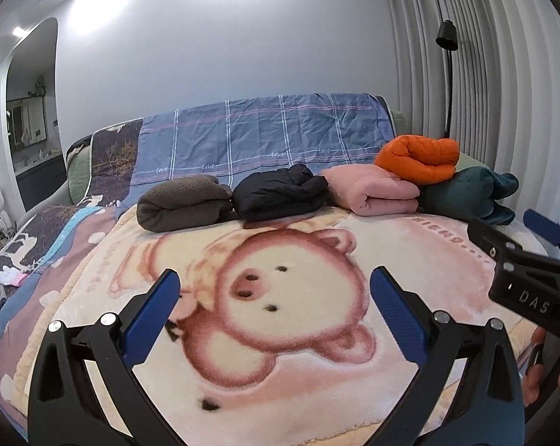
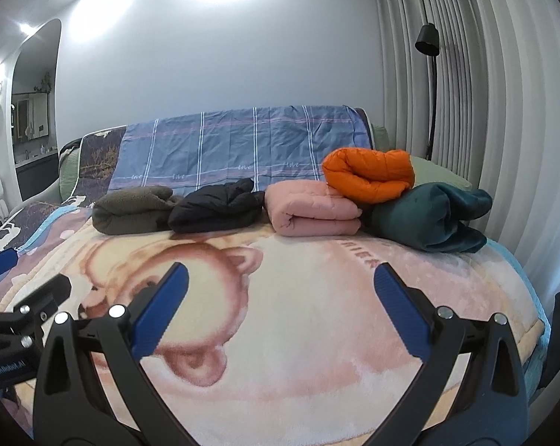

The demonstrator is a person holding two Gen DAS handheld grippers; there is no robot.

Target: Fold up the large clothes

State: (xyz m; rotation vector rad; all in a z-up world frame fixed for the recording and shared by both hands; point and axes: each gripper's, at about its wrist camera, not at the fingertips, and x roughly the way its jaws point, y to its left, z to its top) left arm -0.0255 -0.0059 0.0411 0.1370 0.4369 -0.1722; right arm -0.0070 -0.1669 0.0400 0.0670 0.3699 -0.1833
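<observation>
Several folded garments lie in a row at the far side of the bed: a brown fleece (image 1: 183, 206) (image 2: 131, 210), a black jacket (image 1: 280, 193) (image 2: 216, 208), a pink quilted one (image 1: 372, 193) (image 2: 313, 210), an orange puffer (image 1: 417, 160) (image 2: 369, 173) resting on the pink and teal ones, and a teal one (image 1: 469, 193) (image 2: 432, 215). My left gripper (image 1: 276, 278) is open and empty over the bear blanket (image 1: 280, 390). My right gripper (image 2: 281, 275) is open and empty over the blanket (image 2: 298, 353), well short of the clothes.
A blue plaid sheet (image 1: 265, 137) covers the headboard. A black floor lamp (image 1: 447, 74) and grey curtains (image 1: 502, 93) stand on the right. Small white and pink items (image 1: 10, 278) lie at the bed's left edge. A doorway (image 1: 27, 111) opens at left.
</observation>
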